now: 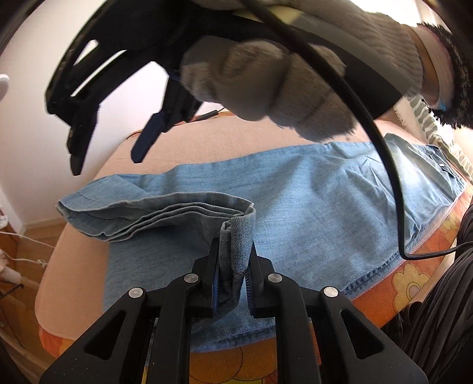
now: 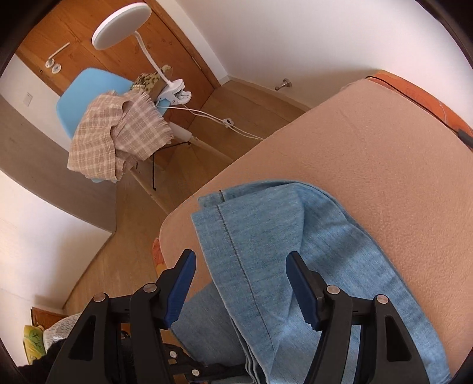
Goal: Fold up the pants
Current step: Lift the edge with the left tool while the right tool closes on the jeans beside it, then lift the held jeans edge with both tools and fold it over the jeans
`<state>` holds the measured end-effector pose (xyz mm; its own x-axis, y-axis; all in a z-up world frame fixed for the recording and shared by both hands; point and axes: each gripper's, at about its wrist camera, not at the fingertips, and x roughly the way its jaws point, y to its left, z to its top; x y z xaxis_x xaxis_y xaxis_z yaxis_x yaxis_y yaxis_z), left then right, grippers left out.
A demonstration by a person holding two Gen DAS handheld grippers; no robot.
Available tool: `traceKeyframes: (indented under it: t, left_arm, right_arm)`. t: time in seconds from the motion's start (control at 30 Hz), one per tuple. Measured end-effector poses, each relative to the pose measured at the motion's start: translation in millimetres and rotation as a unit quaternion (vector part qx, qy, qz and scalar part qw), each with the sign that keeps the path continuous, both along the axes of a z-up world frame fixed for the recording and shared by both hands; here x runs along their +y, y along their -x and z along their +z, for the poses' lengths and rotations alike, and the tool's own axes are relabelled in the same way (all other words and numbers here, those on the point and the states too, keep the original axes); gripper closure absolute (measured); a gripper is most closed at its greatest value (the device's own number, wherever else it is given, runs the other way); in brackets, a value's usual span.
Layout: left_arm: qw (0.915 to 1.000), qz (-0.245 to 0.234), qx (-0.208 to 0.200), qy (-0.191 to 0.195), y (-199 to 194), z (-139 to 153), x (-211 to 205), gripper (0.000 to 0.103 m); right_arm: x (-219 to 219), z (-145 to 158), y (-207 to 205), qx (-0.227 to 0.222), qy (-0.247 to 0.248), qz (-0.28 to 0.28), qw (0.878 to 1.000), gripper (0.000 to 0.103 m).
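- Your left hand-held gripper (image 1: 233, 260) is clamped nearly closed on a bunched hem of the pants (image 1: 295, 201); the cloth sits squeezed between both pads.
- Your right hand-held gripper (image 2: 241, 288) has its jaws apart and is gripping nothing; the blue pads straddle the denim without pressing on it. In the left wrist view it hangs above the far end of the pants in your gloved hand (image 1: 266, 85).
- The pants are light blue denim, spread flat across the bed (image 2: 369, 147); the waist end with a button is at the right of the left wrist view. The leg ends are folded back over the rest, stacked hems fanning left from the left grip.
- In the right wrist view a stitched seam on the folded leg (image 2: 245, 280) runs between the open pads.
- The bed has a peach cover over an orange floral sheet (image 1: 408, 277).
- A black cable (image 1: 393, 177) drapes from the right device across the pants, passing over the waist half.
- Off the bed: blue chair (image 2: 74, 88) with a checked cloth (image 2: 118, 138) slung over it, a white clip lamp (image 2: 124, 23) clamped on, and its white cord trailing over the wood floor. All well apart from the pants.
- Wooden door (image 2: 88, 53) behind the chair.
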<state>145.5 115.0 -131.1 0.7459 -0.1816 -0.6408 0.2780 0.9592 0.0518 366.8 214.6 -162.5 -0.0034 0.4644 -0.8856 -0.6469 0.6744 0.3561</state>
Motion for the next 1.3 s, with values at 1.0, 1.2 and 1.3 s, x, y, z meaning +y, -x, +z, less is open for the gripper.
traceKeyframes:
  t: [1.0,1.2,1.3]
  left_arm:
    - [0.9972,0.024,-0.029,0.066,24.0,-6.2,23.2,0.091]
    - [0.9952,0.03,-0.042,0.084,33.0,10.5,27.9,0.091]
    - [0.9946,0.025,-0.042,0.091,32.5,14.3,23.8,0.091]
  right_arm:
    - [87.2,-22.2,8.2,-0.139,0.243,0.076,0.957,0.09]
    - [-4.9,26.2,-22.0,-0.109,0.127,-0.011,0.986,0.095]
    - [-65.6,23.0,-43.6,-0.066,0.07,-0.081,0.992,0.094]
